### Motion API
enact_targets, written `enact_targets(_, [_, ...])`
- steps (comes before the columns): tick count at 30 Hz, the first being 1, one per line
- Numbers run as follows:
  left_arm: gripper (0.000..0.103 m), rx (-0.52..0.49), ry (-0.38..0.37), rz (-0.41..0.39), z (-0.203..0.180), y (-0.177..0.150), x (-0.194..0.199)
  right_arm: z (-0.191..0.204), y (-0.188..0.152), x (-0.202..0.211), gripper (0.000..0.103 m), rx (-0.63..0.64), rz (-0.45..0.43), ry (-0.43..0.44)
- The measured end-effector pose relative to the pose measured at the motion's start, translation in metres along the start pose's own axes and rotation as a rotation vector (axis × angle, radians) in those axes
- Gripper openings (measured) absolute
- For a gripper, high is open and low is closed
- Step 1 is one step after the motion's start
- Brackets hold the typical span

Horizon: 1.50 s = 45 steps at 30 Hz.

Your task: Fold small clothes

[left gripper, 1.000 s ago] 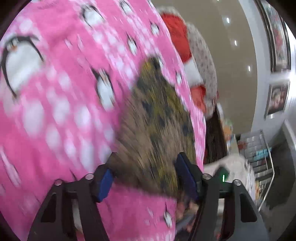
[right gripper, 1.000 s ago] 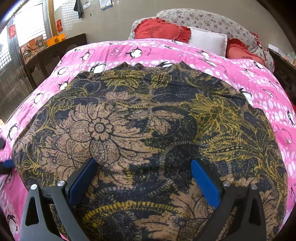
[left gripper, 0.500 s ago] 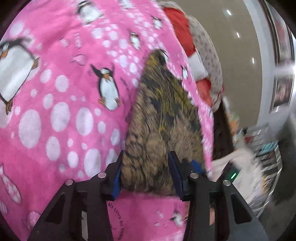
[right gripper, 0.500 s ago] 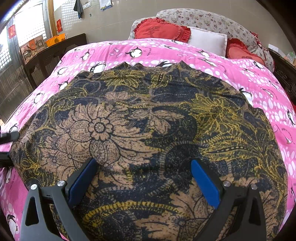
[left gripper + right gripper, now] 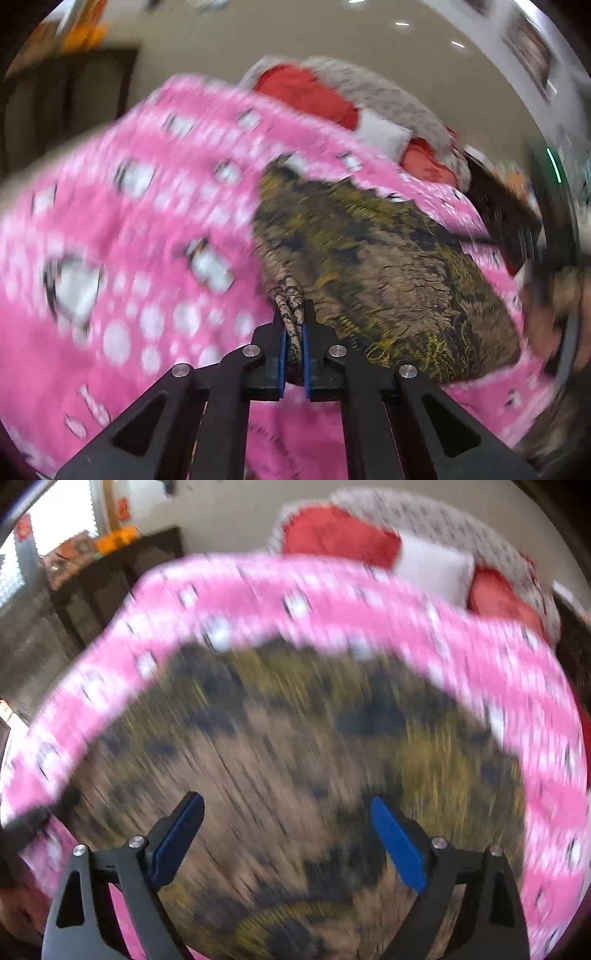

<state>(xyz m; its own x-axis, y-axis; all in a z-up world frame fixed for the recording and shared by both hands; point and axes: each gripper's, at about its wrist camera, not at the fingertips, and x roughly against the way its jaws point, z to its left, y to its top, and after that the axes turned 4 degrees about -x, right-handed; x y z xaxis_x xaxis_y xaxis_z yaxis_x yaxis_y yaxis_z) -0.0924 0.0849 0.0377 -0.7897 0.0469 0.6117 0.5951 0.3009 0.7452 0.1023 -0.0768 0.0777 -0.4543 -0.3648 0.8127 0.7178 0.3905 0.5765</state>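
While the left gripper (image 5: 293, 332) has its blue pads pressed together on a bunched edge of the floral garment (image 5: 369, 266), the rest of that brown, black and yellow cloth spreads away from the pinch across the pink penguin blanket (image 5: 129, 240). On the right-wrist view the right gripper (image 5: 288, 834) hovers over the garment (image 5: 277, 757) with its jaws wide apart and nothing between them; motion blur hides whether the tips touch the fabric. Pink blanket (image 5: 332, 602) rings the garment on its left, far and right sides. Beyond the garment, at the far end of the blanket, lie red cushions (image 5: 336, 535), a white pillow (image 5: 432, 568) and a grey speckled pillow (image 5: 388, 96). Left of the garment, past the blanket edge, stands dark wooden furniture (image 5: 122, 579).
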Motion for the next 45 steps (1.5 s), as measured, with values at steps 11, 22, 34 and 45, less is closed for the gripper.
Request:
enact_targets(11, [0.000, -0.226, -0.137, -0.152, -0.041, 0.018, 0.014, 0.089, 0.138, -0.105, 0.095, -0.074, 0.318, 0.315])
enact_targets(22, [0.000, -0.211, -0.217, -0.151, -0.047, 0.021, 0.020, 0.148, 0.145, -0.165, 0.059, 0.195, 0.516, -0.009])
enact_targets(34, [0.000, -0.227, -0.275, -0.131, -0.074, 0.035, 0.025, 0.076, 0.157, -0.111, 0.012, 0.055, 0.426, 0.075])
enact_targets(45, [0.000, -0.430, -0.416, -0.037, -0.183, 0.038, 0.002, -0.083, 0.133, -0.062, 0.011, -0.110, 0.362, 0.168])
